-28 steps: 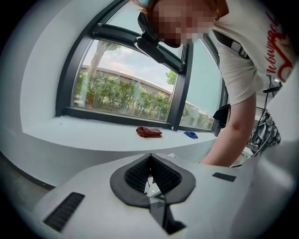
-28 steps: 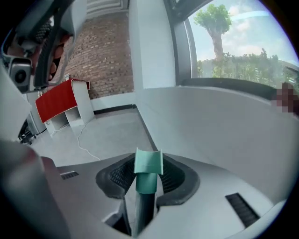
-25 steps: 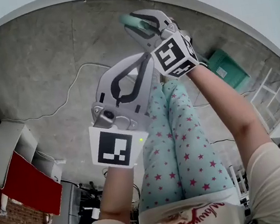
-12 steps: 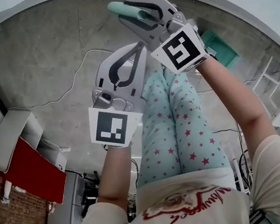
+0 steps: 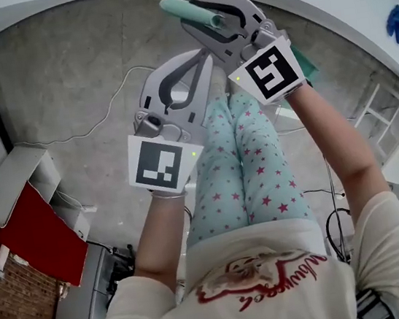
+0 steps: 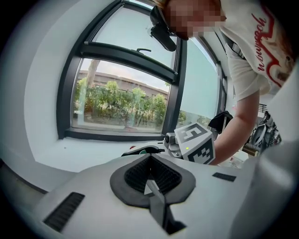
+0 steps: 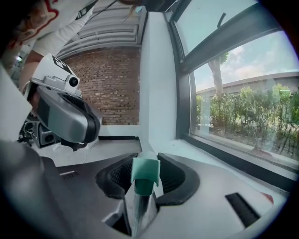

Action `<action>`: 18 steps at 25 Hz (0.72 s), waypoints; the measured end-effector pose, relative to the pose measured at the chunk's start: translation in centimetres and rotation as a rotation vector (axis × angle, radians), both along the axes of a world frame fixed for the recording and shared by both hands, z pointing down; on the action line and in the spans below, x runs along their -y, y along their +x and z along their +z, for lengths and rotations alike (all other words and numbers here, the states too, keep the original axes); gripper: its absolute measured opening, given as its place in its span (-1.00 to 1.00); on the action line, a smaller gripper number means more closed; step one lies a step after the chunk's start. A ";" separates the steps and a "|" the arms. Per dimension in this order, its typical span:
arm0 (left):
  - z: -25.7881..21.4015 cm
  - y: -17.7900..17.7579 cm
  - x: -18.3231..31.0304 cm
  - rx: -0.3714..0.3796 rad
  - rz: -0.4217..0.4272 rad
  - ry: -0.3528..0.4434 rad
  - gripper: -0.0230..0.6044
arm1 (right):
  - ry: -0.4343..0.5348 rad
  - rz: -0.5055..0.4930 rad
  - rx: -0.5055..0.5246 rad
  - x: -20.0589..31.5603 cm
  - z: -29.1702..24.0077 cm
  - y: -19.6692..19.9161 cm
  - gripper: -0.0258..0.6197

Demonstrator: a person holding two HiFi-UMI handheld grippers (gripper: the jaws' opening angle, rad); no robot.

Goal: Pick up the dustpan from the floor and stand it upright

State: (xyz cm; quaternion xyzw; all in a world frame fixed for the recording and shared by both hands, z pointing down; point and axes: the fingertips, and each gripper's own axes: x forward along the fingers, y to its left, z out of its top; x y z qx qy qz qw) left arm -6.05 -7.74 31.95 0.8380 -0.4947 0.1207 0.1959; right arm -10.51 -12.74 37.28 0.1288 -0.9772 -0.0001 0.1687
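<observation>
In the head view my right gripper [image 5: 207,16] is raised and shut on the dustpan's mint-green handle [image 5: 184,9], whose end sticks out past the jaws to the left. The right gripper view shows the same handle cap [image 7: 145,171] and its metal shaft pinched between the black pads. The dustpan's green pan [image 5: 306,64] peeks out behind the right gripper's marker cube, low by the floor. My left gripper [image 5: 202,56] is held just below and left of the right one. Its jaws are shut with nothing in them, as the left gripper view [image 6: 150,171] also shows.
Below lies a concrete floor with a white cable [image 5: 105,117]. A red and white cabinet [image 5: 34,237] stands at the left and a white rack [image 5: 394,128] at the right. The person's star-patterned trouser legs [image 5: 246,178] are under the grippers. A large window [image 6: 126,102] fills the wall ahead.
Both grippers have risen, the right one more, carrying the handle up. The green pan has slid from the right side to just behind the right gripper's cube.
</observation>
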 end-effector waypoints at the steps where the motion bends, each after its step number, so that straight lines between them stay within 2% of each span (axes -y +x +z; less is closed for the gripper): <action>1: -0.7 0.0 0.0 0.000 -0.002 0.005 -0.87 | 0.005 -0.002 0.010 -0.2 -0.8 0.1 -0.47; 10: -4.5 1.8 -0.6 -0.021 0.036 0.023 -0.87 | 0.037 0.013 0.070 -0.9 -6.2 1.4 -0.47; 15: -5.9 2.5 -0.7 -0.021 0.078 0.040 -0.87 | 0.068 0.067 0.068 -0.2 -7.9 3.1 -0.47; 18: -6.6 3.1 -0.2 -0.026 0.098 0.044 -0.87 | 0.087 0.136 0.039 0.7 -8.5 4.8 -0.47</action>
